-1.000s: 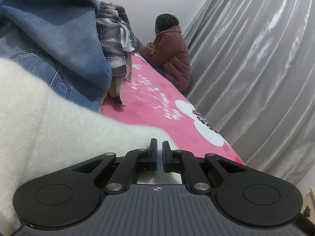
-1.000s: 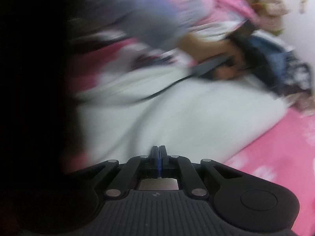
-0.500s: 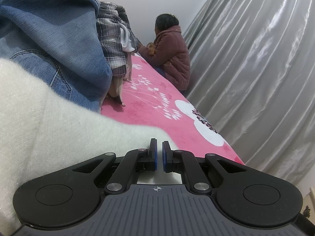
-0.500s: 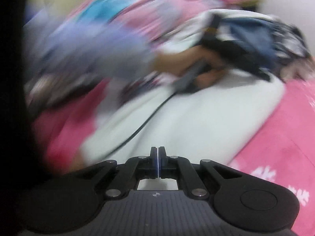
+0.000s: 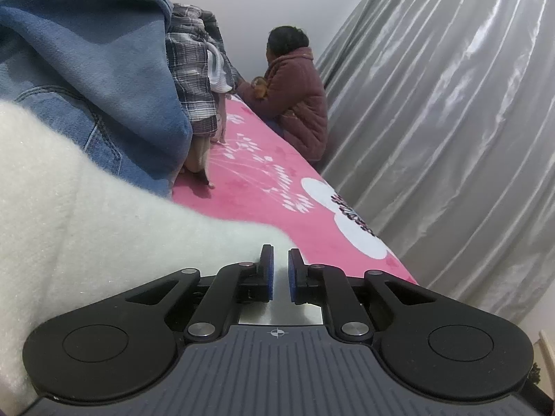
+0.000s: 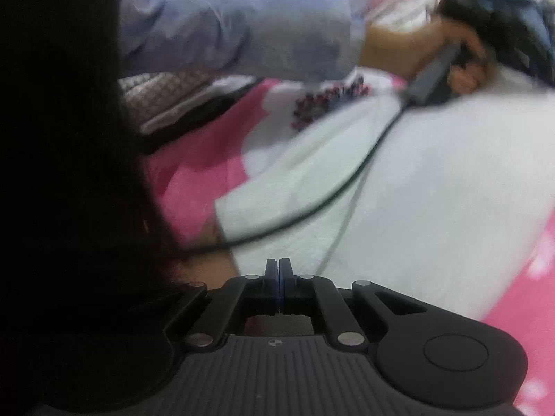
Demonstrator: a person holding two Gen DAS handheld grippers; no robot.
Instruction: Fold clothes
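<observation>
Pink bed cover (image 5: 263, 204) lies under your fluffy white garment (image 5: 86, 228). Your left tongs (image 5: 280, 260) are opening, nothing between them. Your right tongs (image 6: 279, 270) are pressed together, empty.

The left wrist view is sharp and evenly lit by soft, dim light. The silver curtain (image 5: 451, 131) shows bright glare on its folds. The fisheye lens bends the edges. The right wrist view is blurred by motion, and a dark mass (image 6: 62, 173) covers its left side in shadow.
</observation>
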